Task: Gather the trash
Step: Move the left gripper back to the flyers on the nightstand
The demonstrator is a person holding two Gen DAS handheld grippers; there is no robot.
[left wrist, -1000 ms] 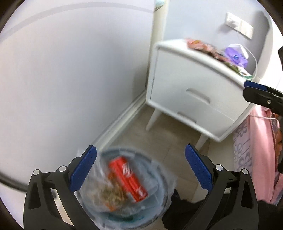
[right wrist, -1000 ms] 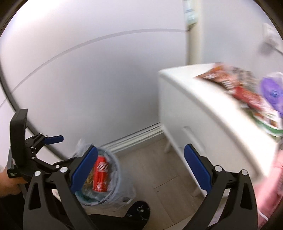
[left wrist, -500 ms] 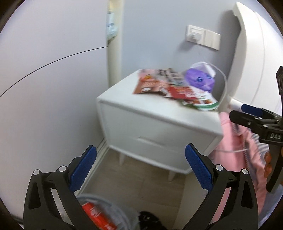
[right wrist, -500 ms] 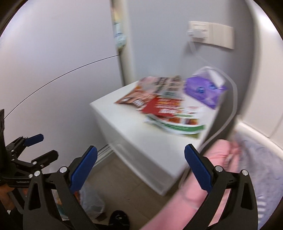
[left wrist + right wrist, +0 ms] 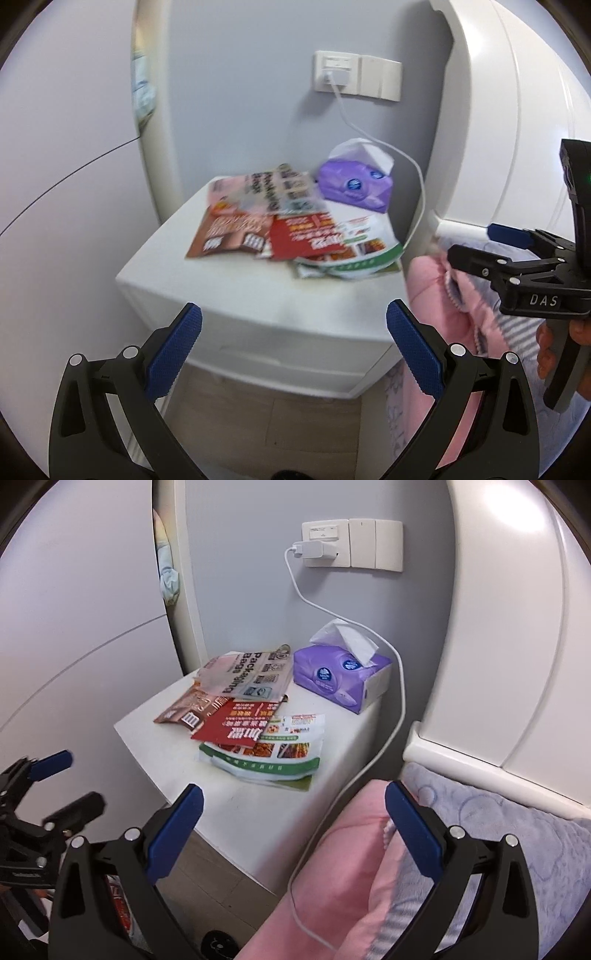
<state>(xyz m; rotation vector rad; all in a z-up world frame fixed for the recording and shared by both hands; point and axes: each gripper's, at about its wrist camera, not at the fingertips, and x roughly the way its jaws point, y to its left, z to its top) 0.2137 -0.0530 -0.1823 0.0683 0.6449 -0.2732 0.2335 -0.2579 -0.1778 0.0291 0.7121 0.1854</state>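
From the left wrist view, the left claw (image 5: 293,341) stands wide open at the bottom of the frame with nothing between its blue pads, pointed at the white nightstand (image 5: 236,295). The trash, a loose stack of empty snack wrappers (image 5: 291,232), lies flat at the centre of the frame on the nightstand top. A purple tissue pack (image 5: 352,184) sits just behind the stack, and a white charging cable (image 5: 415,173) loops down past it on the right. The right claw (image 5: 476,243) enters from the right edge, also open and empty, above a pink blanket (image 5: 436,295). This view is smeared, so a reach judged from it alone could land short, on the front edge.

From the right wrist view, the right claw (image 5: 293,821) is spread wide and carries nothing. The wrappers (image 5: 255,734) overlap in the middle of the frame: a clear bag on top at the back, a brown one, a red one, and a green-edged one nearest. They are thin and lie flat, so the pads may slide over them or pinch only the top sheet, scattering the others toward the floor. The cable (image 5: 400,701) hangs just right of the stack, and a wide sweep could snag it or drag the tissue pack (image 5: 340,679) along. The left claw (image 5: 59,782) is at the lower left, open, close enough that both reaching together might collide.
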